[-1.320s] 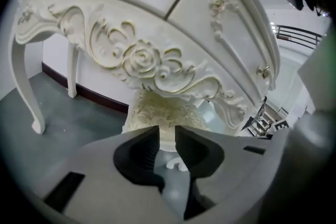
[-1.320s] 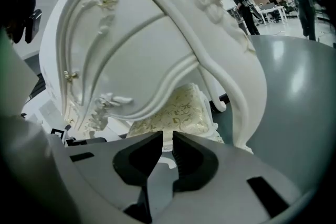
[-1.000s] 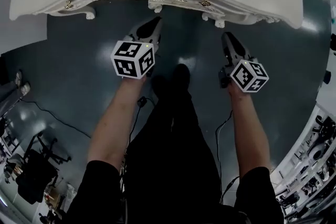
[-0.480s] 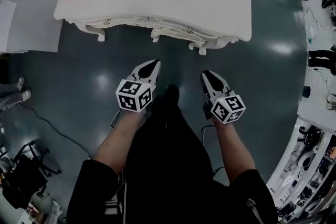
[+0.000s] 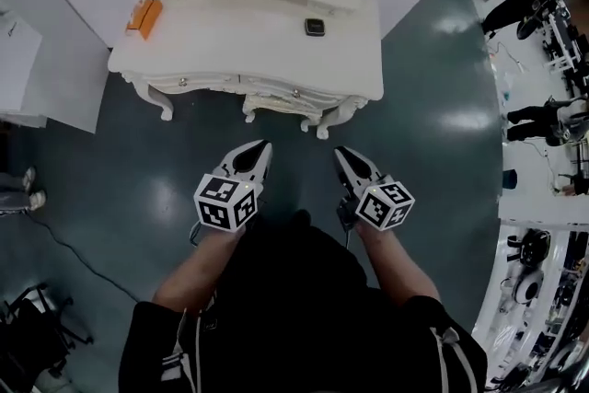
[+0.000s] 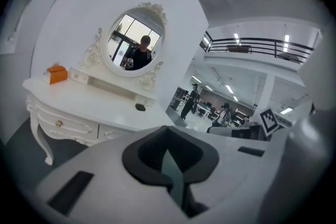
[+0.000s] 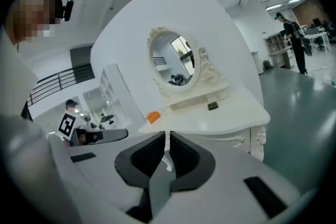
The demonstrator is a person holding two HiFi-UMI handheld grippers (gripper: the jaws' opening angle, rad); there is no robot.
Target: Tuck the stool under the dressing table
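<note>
Farther from the desk than a second ago: whole white top in view now, not just the front edge, with the mirror in its scrolled oval frame at the back edge. Both grippers drawn back from that front edge, over the glossy grey floor. Left gripper clenched tight, nothing between the black pads. Right gripper just drawn closed to a thin slit, likewise empty. Stool tucked beneath the middle of the front edge, only a carved white rim and two curled legs showing. Desk smooth and painted white, with a wavy carved apron, small metal knobs and curved legs. Orange block near the left edge; small dark square thing toward the right edge.
</note>
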